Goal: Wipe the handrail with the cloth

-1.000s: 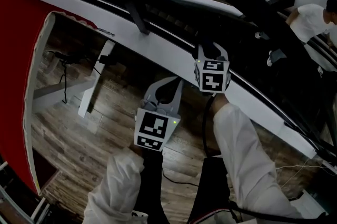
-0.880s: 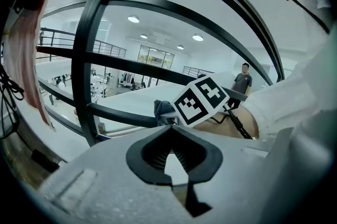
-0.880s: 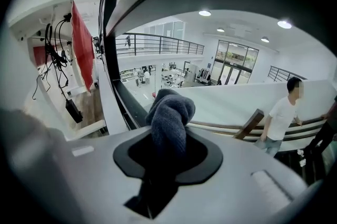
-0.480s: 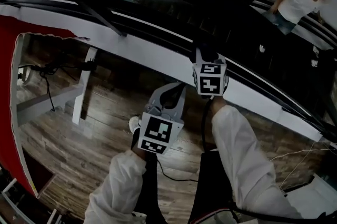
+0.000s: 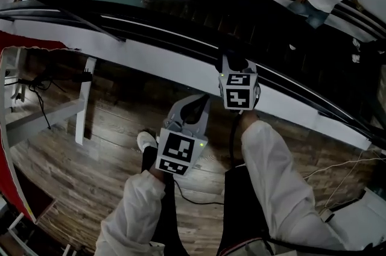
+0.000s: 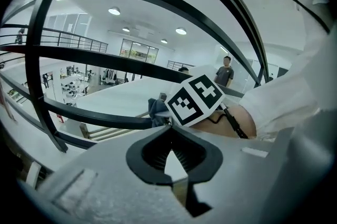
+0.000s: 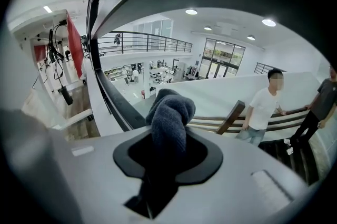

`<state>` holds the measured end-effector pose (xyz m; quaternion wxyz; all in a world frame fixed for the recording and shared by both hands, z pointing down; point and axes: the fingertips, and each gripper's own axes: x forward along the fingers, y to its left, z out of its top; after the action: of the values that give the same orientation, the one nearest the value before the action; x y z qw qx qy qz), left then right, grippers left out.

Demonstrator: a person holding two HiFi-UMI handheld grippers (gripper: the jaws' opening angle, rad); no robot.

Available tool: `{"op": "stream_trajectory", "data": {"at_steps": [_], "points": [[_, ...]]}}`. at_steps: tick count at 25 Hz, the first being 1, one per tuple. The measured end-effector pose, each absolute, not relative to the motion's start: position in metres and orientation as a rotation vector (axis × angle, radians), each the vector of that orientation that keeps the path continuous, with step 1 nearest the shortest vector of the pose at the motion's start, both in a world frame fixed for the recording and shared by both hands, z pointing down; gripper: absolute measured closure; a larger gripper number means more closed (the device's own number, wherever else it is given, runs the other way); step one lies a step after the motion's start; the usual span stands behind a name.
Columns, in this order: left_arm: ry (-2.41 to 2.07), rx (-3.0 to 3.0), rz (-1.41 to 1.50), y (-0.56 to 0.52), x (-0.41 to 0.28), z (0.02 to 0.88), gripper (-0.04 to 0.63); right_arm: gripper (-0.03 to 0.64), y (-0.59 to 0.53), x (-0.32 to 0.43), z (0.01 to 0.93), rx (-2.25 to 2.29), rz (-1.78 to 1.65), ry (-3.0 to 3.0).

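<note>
Cloth (image 7: 171, 115) at handrail (image 7: 113, 97), right side

Right gripper (image 7: 168, 157) fingers clamped on the bunched grey cloth, pressed up at the black handrail. Left gripper (image 6: 171, 159) fingers closed together on nothing, below the rail, not touching it.

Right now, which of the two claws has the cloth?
The right claw: it is shut on the dark cloth, which bunches out past it. The left claw is shut with nothing between.
</note>
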<state>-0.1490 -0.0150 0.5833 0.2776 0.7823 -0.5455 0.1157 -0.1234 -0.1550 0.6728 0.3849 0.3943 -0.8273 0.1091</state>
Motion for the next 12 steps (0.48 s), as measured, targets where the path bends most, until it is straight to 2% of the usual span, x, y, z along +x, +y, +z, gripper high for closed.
{"op": "stream_trajectory", "data": {"at_steps": [12], "points": [[-1.360, 2.191, 0.342, -0.027, -0.054, 0.583, 0.592, 0.525, -0.163, -0.023, 0.670, 1.102, 0.321, -2.077]]}}
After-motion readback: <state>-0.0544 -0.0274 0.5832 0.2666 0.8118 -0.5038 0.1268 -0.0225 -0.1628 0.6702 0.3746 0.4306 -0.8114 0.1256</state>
